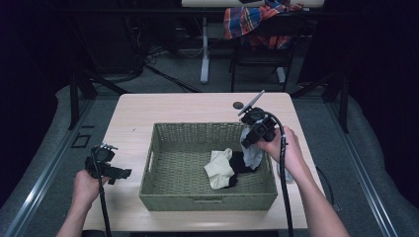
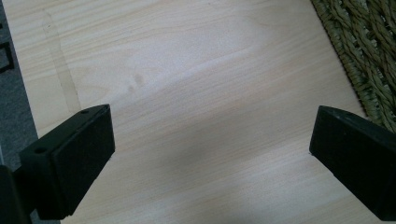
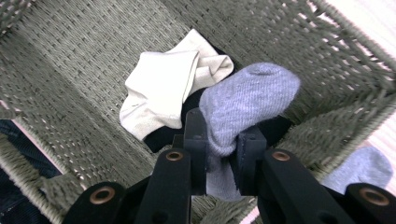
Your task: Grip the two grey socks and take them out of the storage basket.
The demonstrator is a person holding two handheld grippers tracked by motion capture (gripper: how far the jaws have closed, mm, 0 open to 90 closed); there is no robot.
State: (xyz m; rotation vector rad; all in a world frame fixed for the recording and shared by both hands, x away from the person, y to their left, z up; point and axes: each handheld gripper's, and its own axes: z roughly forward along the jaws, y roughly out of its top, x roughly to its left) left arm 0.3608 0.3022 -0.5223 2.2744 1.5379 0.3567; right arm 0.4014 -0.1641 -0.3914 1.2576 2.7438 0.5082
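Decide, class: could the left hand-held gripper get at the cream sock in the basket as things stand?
Probably yes. The left hand-held gripper is open and empty beside the wicker basket; the cream sock lies uncovered on top, so only the basket wall needs clearing.

A plaid cloth drapes a chair beyond the table.
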